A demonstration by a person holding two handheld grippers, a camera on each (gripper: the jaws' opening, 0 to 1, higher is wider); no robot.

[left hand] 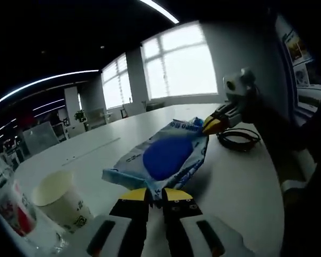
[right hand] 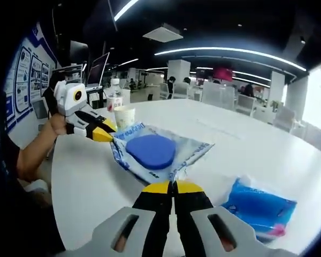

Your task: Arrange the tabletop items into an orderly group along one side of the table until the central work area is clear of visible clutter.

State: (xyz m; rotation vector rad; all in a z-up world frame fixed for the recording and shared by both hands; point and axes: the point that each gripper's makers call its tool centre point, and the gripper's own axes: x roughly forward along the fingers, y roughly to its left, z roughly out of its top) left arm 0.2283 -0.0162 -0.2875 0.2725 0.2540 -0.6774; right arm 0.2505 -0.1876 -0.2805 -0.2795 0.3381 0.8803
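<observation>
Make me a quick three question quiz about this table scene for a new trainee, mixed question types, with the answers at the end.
1. True or false: both grippers are shut on the wet wipes pack at opposite ends.
2. In the left gripper view, what lies on the table just past the far gripper? A) a coiled black cable B) a stapler C) a plate
3. Name the item standing beside the paper cup at the near-left edge of the left gripper view.

Key:
1. True. The left gripper and the right gripper each pinch an end.
2. A, the black cable.
3. A clear plastic bottle.
</observation>
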